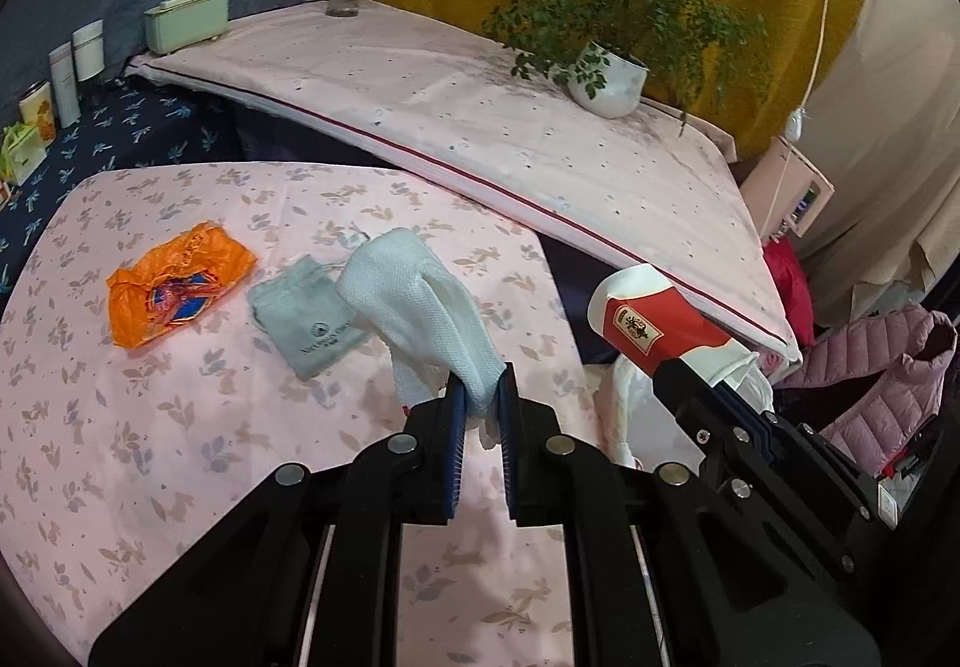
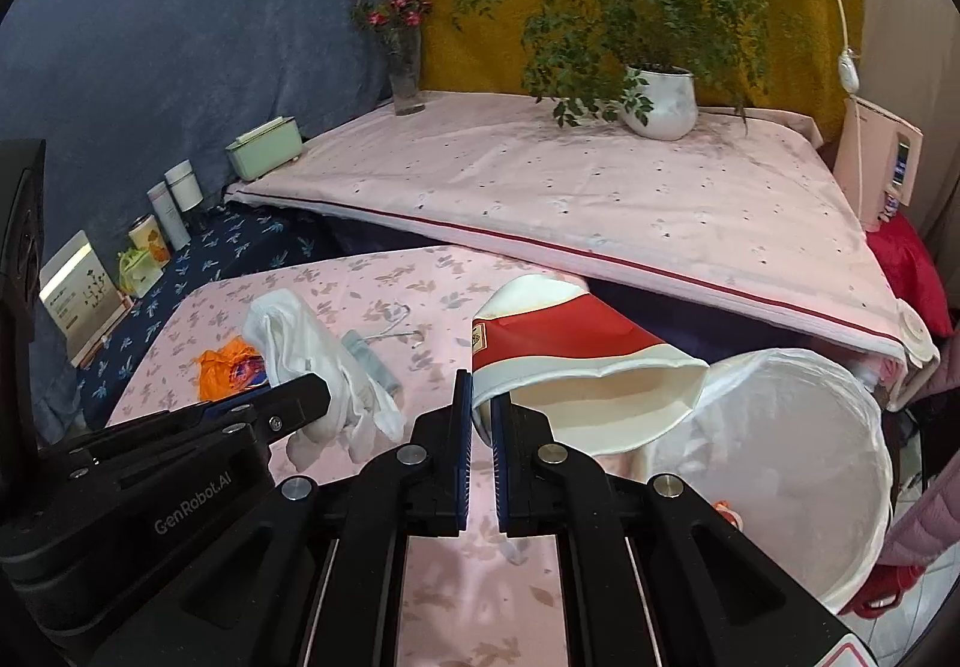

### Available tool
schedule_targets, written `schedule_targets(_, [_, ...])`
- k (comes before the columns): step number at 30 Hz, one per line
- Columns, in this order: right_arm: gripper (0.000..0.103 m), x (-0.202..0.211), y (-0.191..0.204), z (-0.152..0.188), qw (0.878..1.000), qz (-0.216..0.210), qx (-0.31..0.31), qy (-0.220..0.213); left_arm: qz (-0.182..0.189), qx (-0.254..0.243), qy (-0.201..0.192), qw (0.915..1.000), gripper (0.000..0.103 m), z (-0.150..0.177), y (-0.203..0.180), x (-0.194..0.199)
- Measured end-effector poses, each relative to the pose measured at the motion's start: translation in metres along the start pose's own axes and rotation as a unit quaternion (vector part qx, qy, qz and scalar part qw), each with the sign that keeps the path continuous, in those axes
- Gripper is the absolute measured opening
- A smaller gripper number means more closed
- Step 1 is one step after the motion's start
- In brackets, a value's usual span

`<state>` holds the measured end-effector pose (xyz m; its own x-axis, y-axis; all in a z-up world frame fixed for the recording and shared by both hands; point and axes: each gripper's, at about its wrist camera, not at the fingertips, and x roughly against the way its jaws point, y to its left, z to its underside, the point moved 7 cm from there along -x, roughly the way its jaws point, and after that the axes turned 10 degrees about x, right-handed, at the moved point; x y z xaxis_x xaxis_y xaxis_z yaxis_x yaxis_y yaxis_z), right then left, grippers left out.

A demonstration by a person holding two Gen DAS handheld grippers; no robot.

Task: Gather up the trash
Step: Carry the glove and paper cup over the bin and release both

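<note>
Right hand-held gripper (image 2: 480,403) clamped on flattened paper cup (image 2: 576,367) beside lined bin (image 2: 864,487)

Lived-in home room, dressed with cloths and houseplants.

Low table (image 1: 180,427) under a pink leaf-print cloth; higher surface (image 1: 480,127) behind it, draped in pale pink. Potted green plant (image 2: 660,100) in a white pot and glass vase of red flowers (image 2: 405,67) set there. Blue and mustard fabrics hung as backdrop. Cartons and tins (image 2: 162,211) lined along a navy floral cloth. Pink quilted jacket (image 1: 888,367) heaped at the side, white-lined bin (image 2: 798,457) beside the table.
</note>
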<state>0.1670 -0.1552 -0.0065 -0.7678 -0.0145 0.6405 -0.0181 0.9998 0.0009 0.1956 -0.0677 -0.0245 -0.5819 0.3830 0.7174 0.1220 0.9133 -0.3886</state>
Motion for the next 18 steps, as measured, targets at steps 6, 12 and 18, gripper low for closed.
schedule_targets(6, [0.006, 0.018, -0.049, 0.018, 0.999, 0.029, -0.028, 0.0, 0.018, -0.038, 0.017, 0.999, 0.01, 0.023, -0.051, -0.008])
schedule_targets(12, [0.006, 0.031, -0.1, 0.041, 0.996, 0.058, -0.062, 0.006, 0.041, -0.078, 0.04, 0.9953, 0.01, 0.048, -0.099, -0.019])
schedule_targets(18, [0.006, 0.039, -0.139, 0.059, 0.993, 0.079, -0.088, 0.011, 0.061, -0.102, 0.063, 0.9909, 0.01, 0.068, -0.135, -0.03])
